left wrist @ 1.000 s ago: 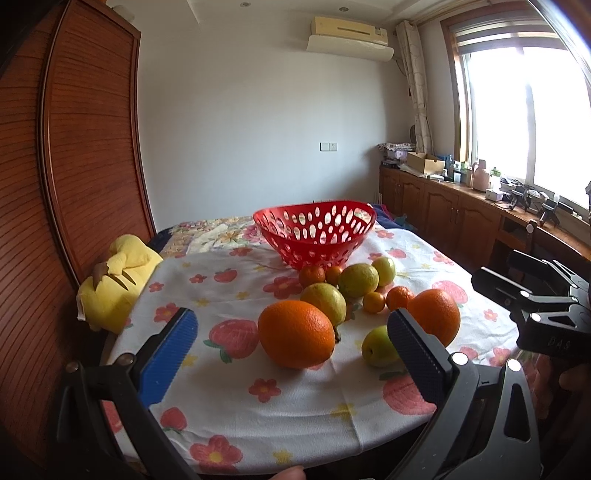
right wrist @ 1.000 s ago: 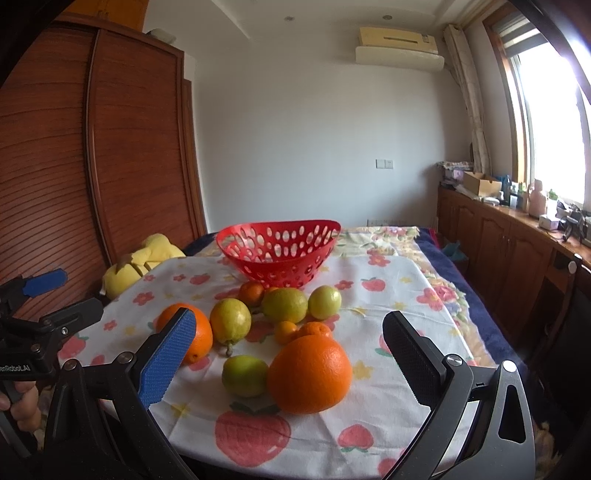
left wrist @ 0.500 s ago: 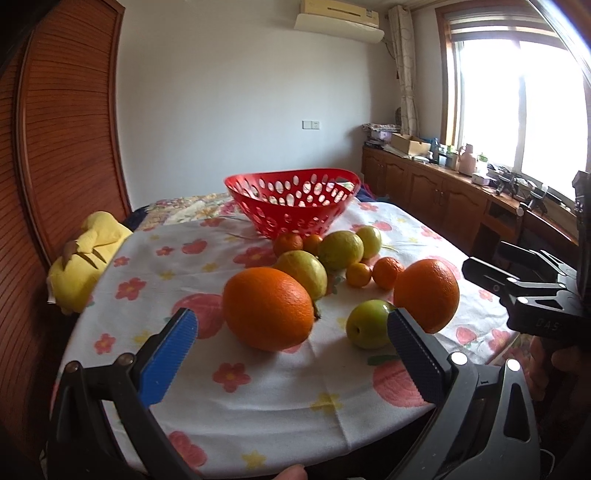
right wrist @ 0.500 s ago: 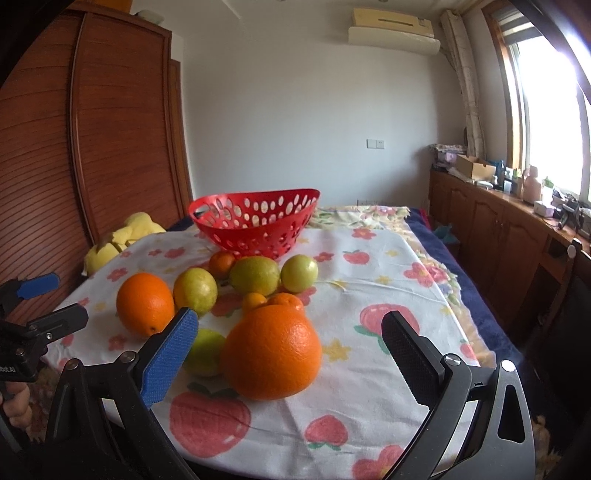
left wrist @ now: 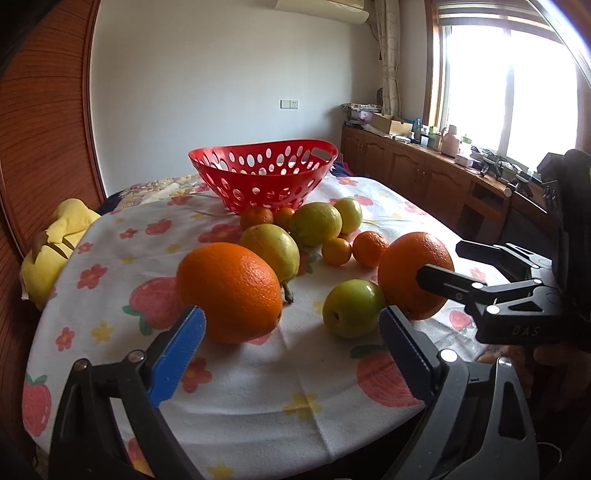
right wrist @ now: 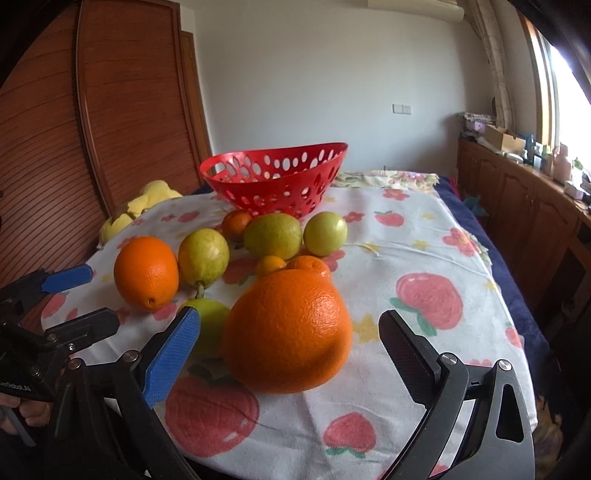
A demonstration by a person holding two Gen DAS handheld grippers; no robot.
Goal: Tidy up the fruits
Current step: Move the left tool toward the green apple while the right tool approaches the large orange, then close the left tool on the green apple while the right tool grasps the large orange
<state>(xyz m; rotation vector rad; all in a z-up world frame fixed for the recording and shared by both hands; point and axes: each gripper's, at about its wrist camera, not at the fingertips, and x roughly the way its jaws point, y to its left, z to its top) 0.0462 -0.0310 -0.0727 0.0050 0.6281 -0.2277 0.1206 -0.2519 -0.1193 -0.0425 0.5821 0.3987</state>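
A lived-in home room: wall air conditioner (left wrist: 317, 9) at upper centre, curtained window (left wrist: 506, 77) upper right, wooden cabinets (left wrist: 417, 173) beneath, flowered tablecloth (left wrist: 258, 380) across the foreground.

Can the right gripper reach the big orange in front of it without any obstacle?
Probably yes. The right gripper is open with the big orange just ahead; only the green fruit sits close beside it.

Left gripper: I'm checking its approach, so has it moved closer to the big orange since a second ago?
Yes. The left gripper has come down and forward: the near big orange now looms larger between its closing fingers, untouched.
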